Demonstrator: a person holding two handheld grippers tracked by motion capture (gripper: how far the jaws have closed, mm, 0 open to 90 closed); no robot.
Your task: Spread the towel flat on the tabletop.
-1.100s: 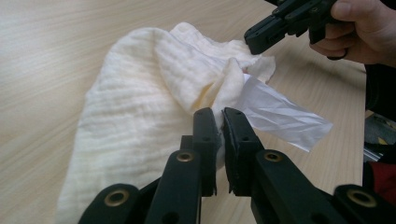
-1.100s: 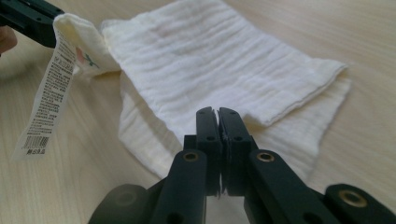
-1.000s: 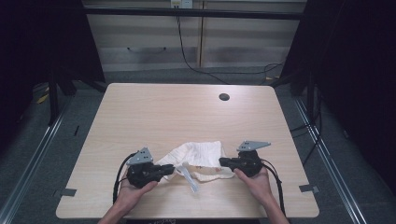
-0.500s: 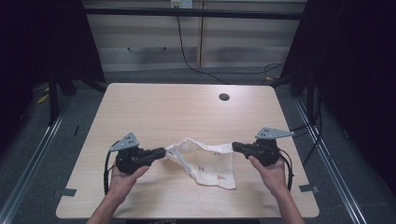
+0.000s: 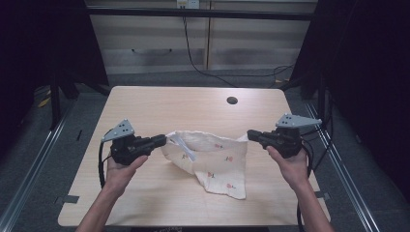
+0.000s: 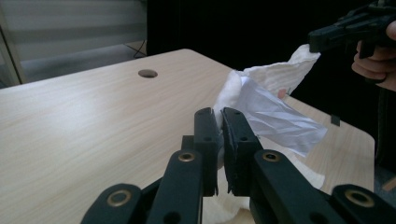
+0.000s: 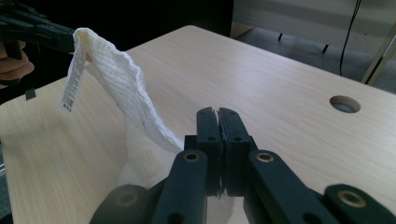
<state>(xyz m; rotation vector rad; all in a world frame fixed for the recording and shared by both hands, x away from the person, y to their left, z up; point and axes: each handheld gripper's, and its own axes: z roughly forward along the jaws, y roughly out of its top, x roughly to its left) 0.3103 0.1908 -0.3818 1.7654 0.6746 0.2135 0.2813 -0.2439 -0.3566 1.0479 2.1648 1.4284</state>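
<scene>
A white cloth (image 5: 212, 159) with small red prints lies on the pale wood-grain table (image 5: 193, 104).

A white cloth (image 5: 212, 159) with small red prints is hanging over the middle of the table. Its top edge is stretching tight from one upper corner to the other. The rest is drooping down, and its lower corner is lying on the wood. A white tag (image 7: 72, 84) is dangling near one corner.
</scene>
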